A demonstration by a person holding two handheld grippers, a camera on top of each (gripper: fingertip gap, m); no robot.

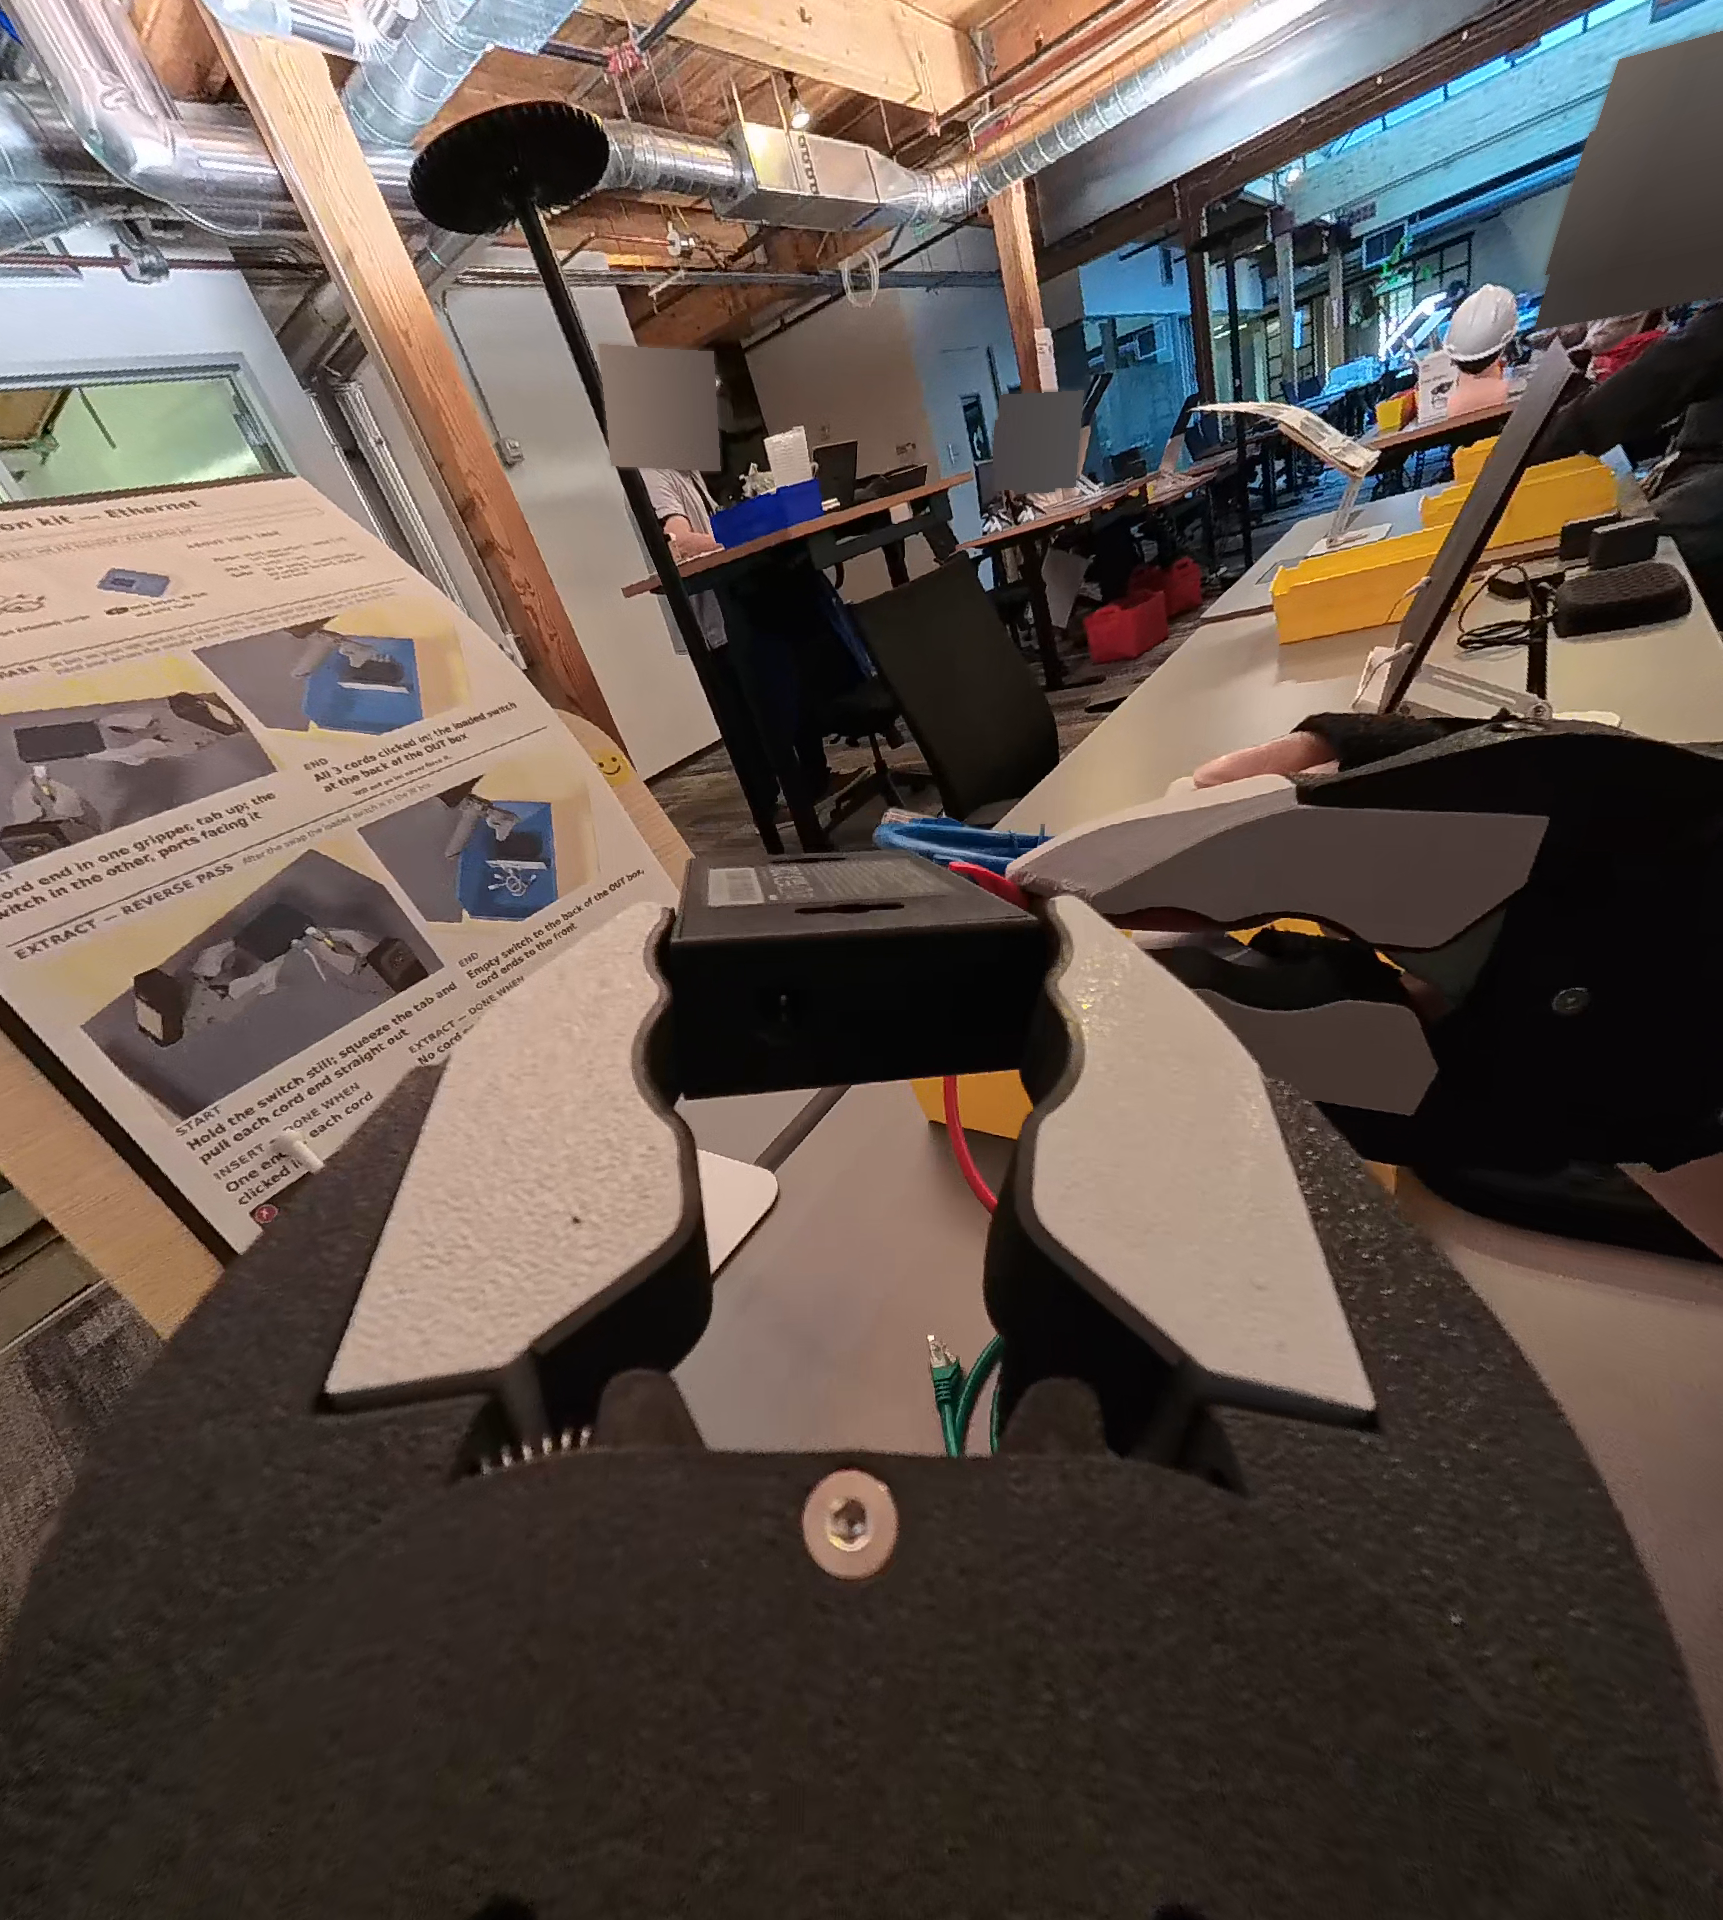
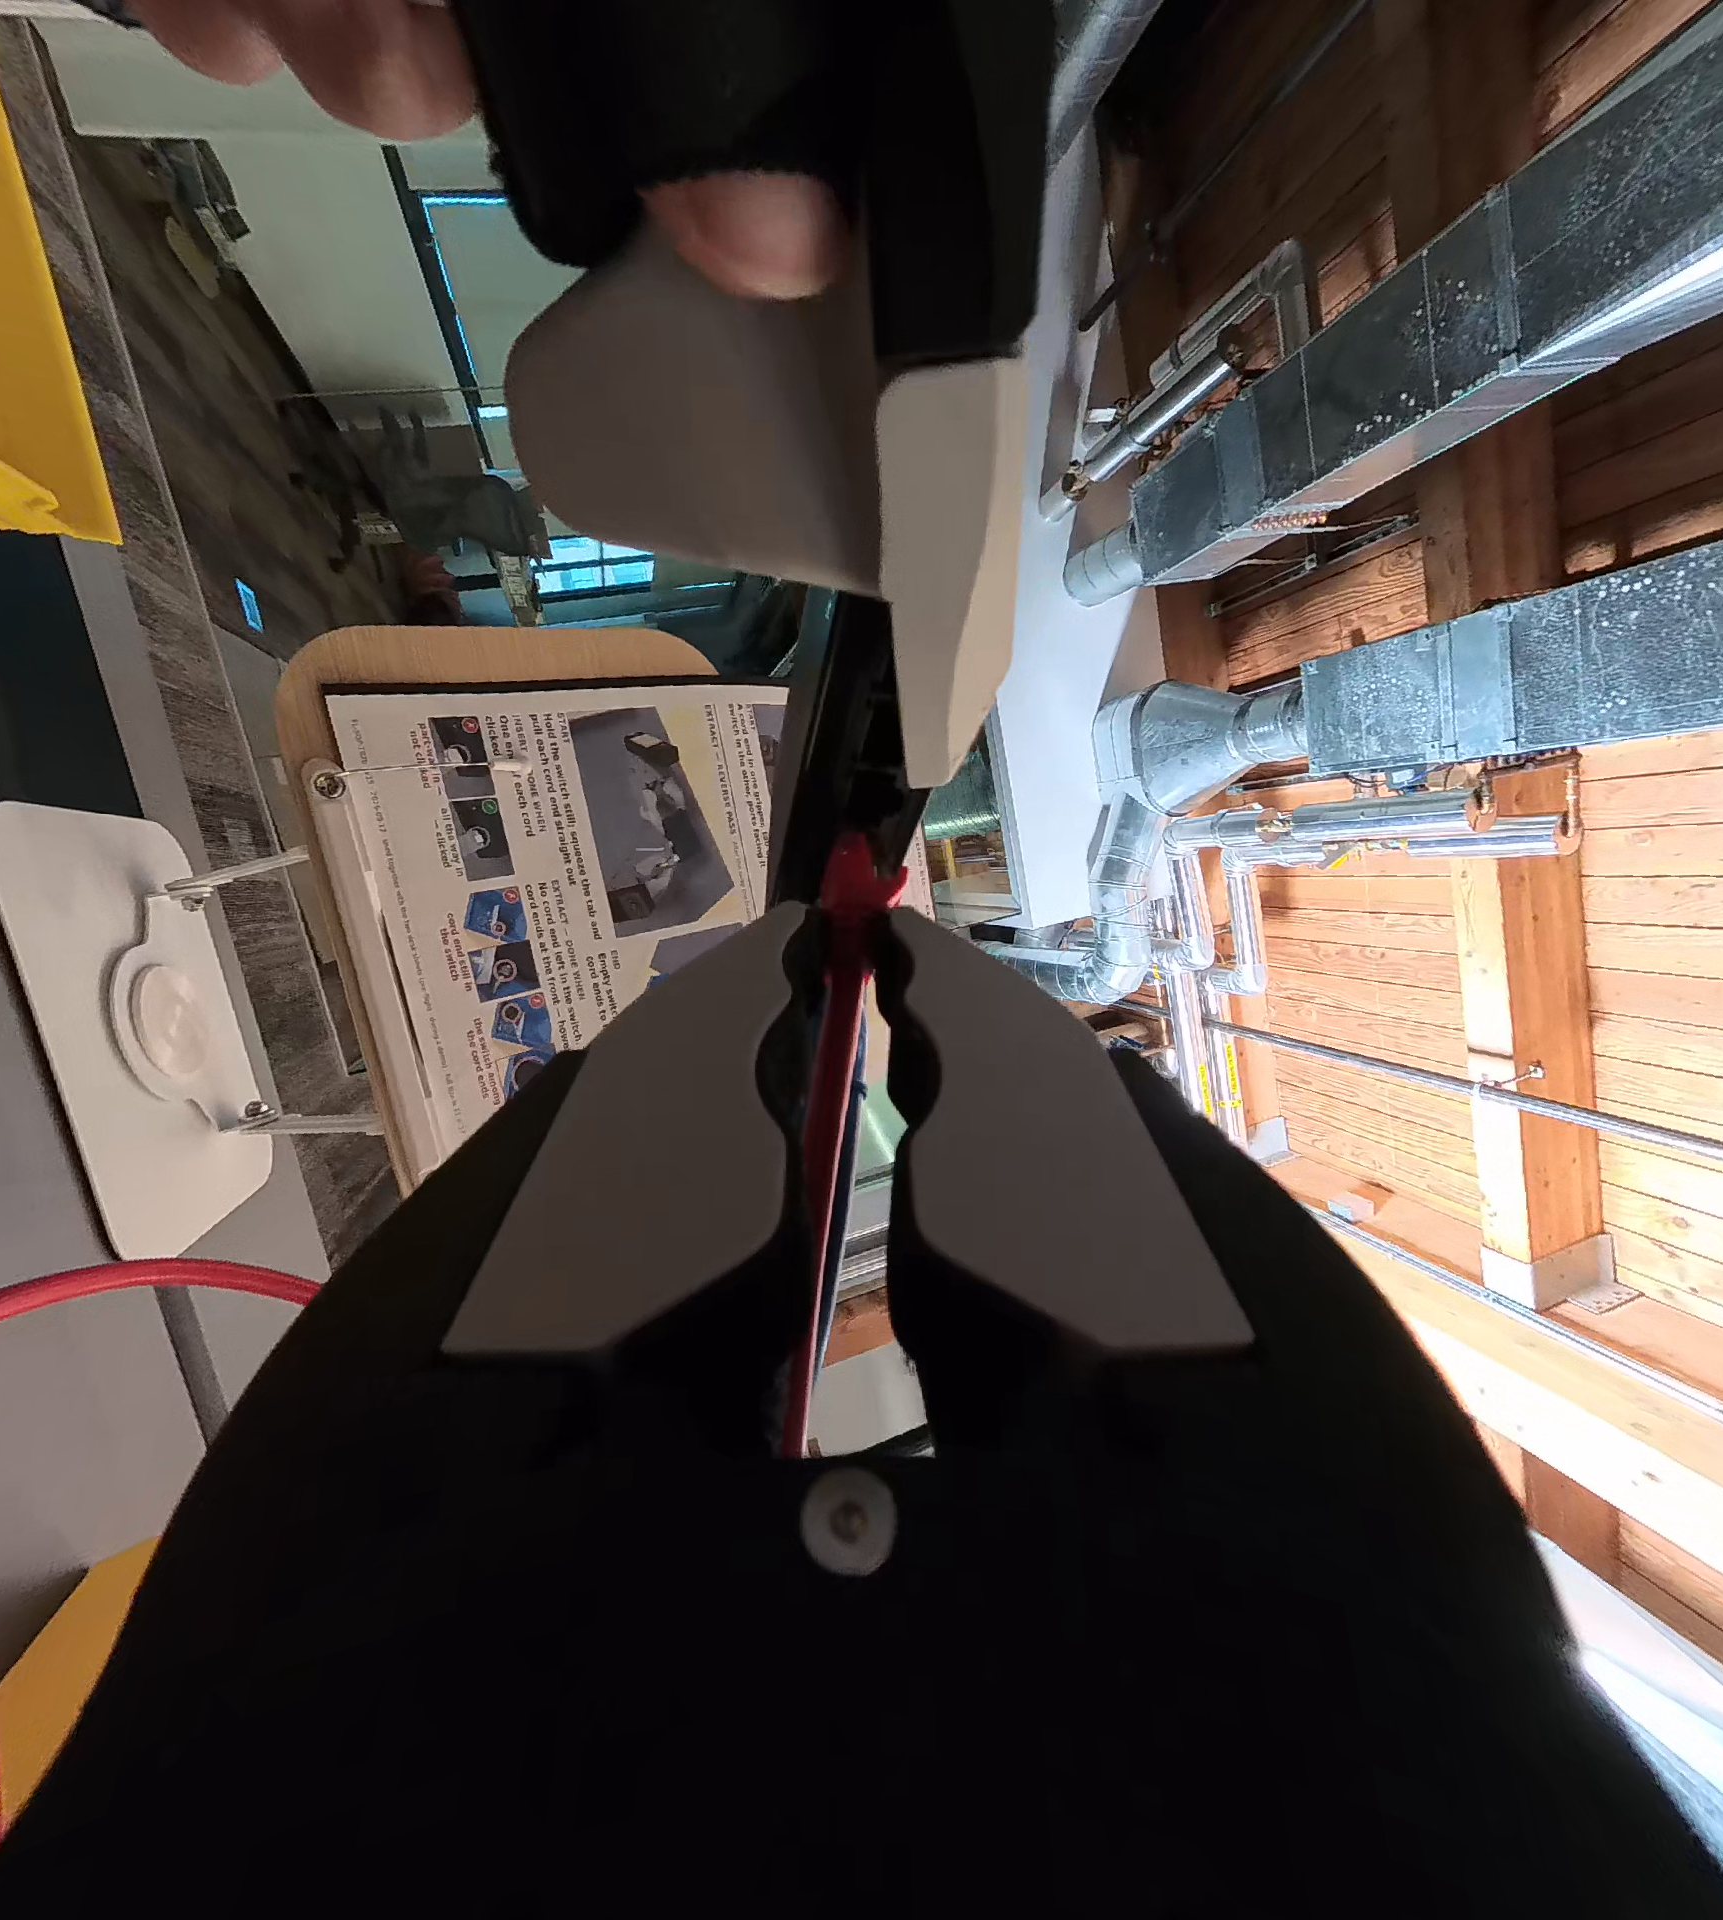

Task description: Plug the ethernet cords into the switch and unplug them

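Observation:
My left gripper (image 1: 849,951) is shut on the black switch (image 1: 841,966) and holds it above the table. My right gripper (image 2: 846,920) is turned on its side and shut on the red ethernet cord (image 2: 831,1049), with the red plug (image 2: 862,873) at the switch's dark edge (image 2: 821,748). In the left wrist view the right gripper (image 1: 1252,883) comes in from the right, its tips at the switch's far right corner beside the red cord (image 1: 966,1143). A blue cord (image 1: 950,831) lies behind the switch. A green cord end (image 1: 945,1382) lies on the table below.
An instruction sheet on a wooden board (image 1: 192,831) stands at the left. Its white stand base (image 2: 119,1018) rests on the grey table (image 1: 836,1299). Yellow bins (image 1: 971,1101) sit under and beyond the switch. A gloved hand (image 1: 1376,738) holds the right gripper. Desks and chairs stand farther back.

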